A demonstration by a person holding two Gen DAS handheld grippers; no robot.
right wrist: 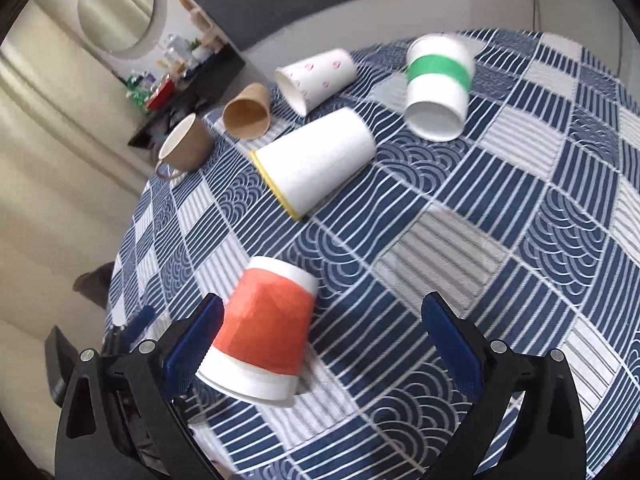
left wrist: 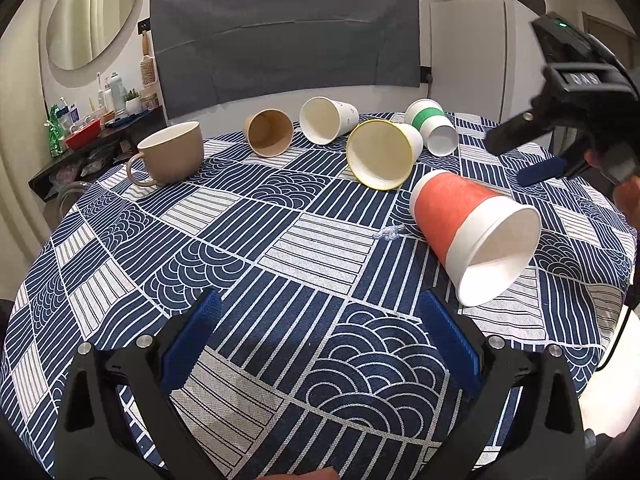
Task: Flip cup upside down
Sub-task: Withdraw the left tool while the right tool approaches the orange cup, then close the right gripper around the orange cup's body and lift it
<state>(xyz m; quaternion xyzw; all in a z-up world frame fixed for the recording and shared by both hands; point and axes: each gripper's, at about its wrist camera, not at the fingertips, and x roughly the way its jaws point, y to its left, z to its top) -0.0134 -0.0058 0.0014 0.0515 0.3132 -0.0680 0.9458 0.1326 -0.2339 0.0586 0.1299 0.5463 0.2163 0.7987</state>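
Six cups share our table, and nearest to us is the orange cup (right wrist: 266, 328), lying on its side on the blue patterned tablecloth (right wrist: 500, 184) with its white rim toward our left gripper (left wrist: 320, 340), which hangs low over the cloth with its jaws spread wide and nothing between them. Our right gripper (right wrist: 322, 338) is also wide open and empty; in its own view the orange cup sits just beside the inner face of its left finger, off-centre between the jaws, and we cannot tell whether they touch. We judge this the cup to flip, with the grasp not yet made. Closing from here could push the light paper wall sideways and set it rolling, or crush it if we squeeze hard. Farther back lies the yellow-rimmed cup (right wrist: 316, 162), also on its side, then the green-banded cup (right wrist: 438, 84), the white printed cup (right wrist: 316, 78) and the brown paper cup (right wrist: 248, 114), all toppled. A wide swing while turning could knock these. The beige mug (left wrist: 172, 152) stands upright at the far left edge.
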